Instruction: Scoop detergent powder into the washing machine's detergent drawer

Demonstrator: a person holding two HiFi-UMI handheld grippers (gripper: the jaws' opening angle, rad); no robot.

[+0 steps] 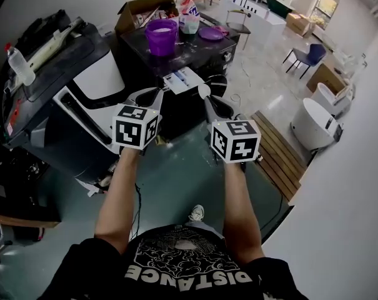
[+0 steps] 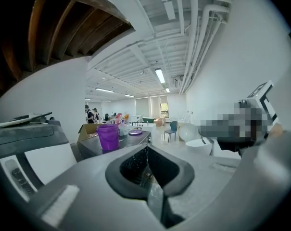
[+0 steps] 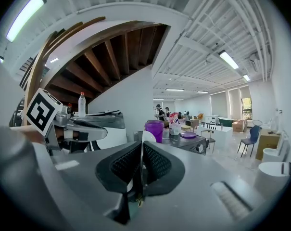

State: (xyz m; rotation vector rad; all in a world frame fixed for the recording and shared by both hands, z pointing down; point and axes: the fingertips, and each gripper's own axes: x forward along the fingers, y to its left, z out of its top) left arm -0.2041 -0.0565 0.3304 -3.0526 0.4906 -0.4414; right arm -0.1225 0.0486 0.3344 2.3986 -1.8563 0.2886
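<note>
The washing machine [image 1: 198, 52] stands ahead with a dark top, and its detergent drawer [image 1: 181, 80] juts out from the front, showing white and blue. A purple tub [image 1: 161, 36] sits on the top with its purple lid [image 1: 210, 34] lying beside it. My right gripper [image 1: 207, 100] is shut on the thin handle of a white scoop [image 1: 203, 90], held level just right of the drawer; the scoop's round bowl [image 3: 146, 137] rises above the shut jaws [image 3: 140, 150]. My left gripper [image 1: 152, 97] hovers left of the drawer, its jaws [image 2: 147, 165] shut with nothing in them.
A white and black appliance [image 1: 82, 86] carrying a plastic bottle [image 1: 20, 64] stands at the left. A cardboard box [image 1: 139, 11] is behind the tub. A wooden pallet [image 1: 279, 155] and a round white unit [image 1: 313, 124] lie to the right, a blue chair [image 1: 308, 55] beyond.
</note>
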